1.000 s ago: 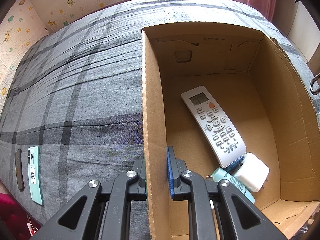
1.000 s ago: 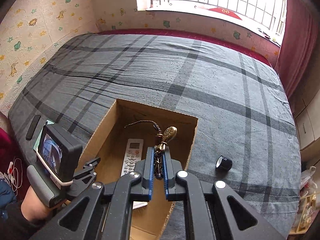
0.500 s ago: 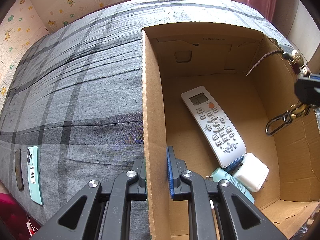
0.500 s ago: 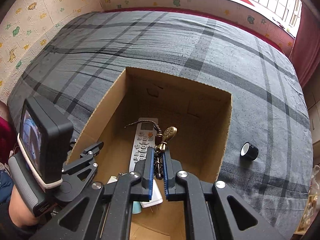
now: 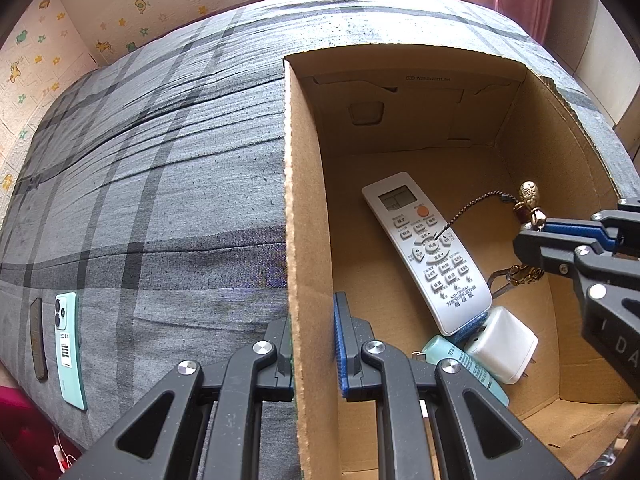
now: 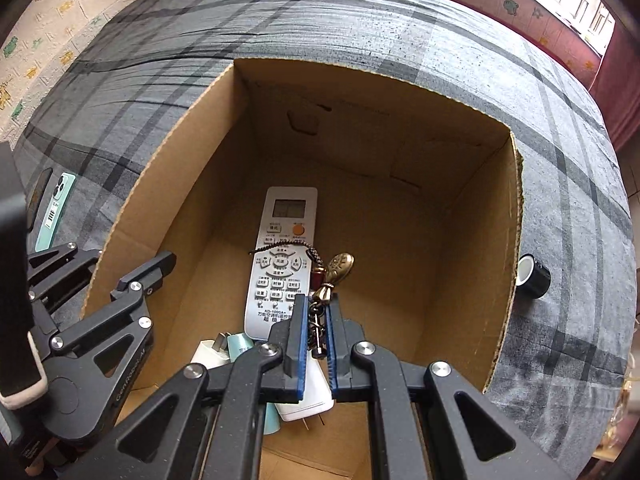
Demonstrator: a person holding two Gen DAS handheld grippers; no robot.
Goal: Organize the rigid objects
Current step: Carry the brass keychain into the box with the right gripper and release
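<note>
An open cardboard box [image 5: 304, 184] [image 6: 192, 168] stands on the grey plaid bed. Inside lie a white remote [image 5: 428, 248] [image 6: 284, 256], a white charger plug [image 5: 500, 344] and a teal tube [image 5: 460, 360]. My left gripper [image 5: 314, 344] is shut on the box's left wall. My right gripper [image 6: 316, 332] [image 5: 532, 236] is shut on a brass keychain [image 6: 332, 276] [image 5: 528, 204] with a dark cord, held inside the box above the remote.
A mint green phone [image 5: 68, 340] [image 6: 54, 208] and a dark slim object [image 5: 37, 336] lie on the bed left of the box. A small black roll of tape [image 6: 532, 274] sits on the bed just right of the box.
My right gripper has carried the keychain from above the box's rim down into the box, over the remote. My left gripper has kept its hold on the wall.
</note>
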